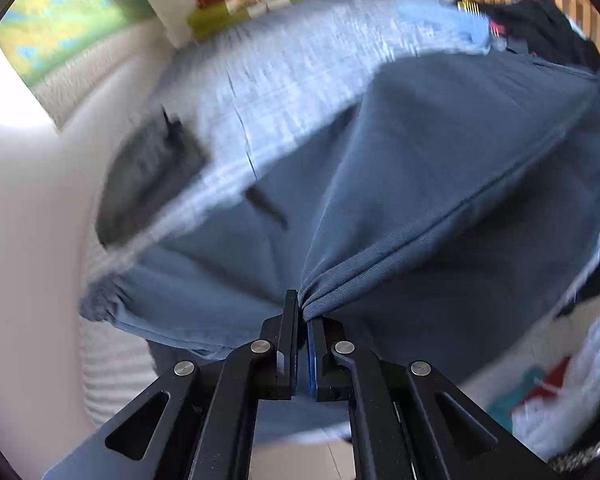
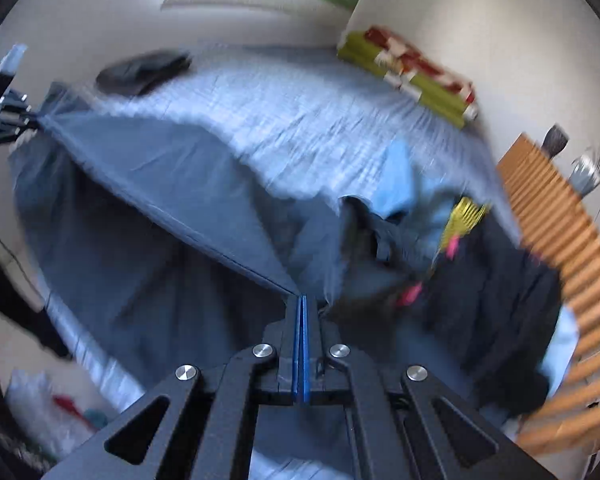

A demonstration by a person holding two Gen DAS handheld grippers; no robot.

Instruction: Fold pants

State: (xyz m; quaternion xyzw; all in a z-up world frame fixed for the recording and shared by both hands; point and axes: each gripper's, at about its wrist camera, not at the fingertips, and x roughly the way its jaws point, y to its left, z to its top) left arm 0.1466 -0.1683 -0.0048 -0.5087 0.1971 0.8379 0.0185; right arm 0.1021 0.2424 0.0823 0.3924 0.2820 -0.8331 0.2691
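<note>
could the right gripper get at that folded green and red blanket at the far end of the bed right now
Probably not as things stand. The right gripper is shut on the blue-grey pants, stretched taut to the left gripper. The folded blanket lies across the bed, nothing blocking it.

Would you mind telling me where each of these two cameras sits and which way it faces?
Left wrist: rides the left gripper, facing down its fingers at the blue pants pinched there, over the bed.
Right wrist: rides the right gripper, shut on the pants' edge; the left gripper shows far left.
Shared: pants, bed, green folded blanket, wooden slats, dark clothes pile.
</note>
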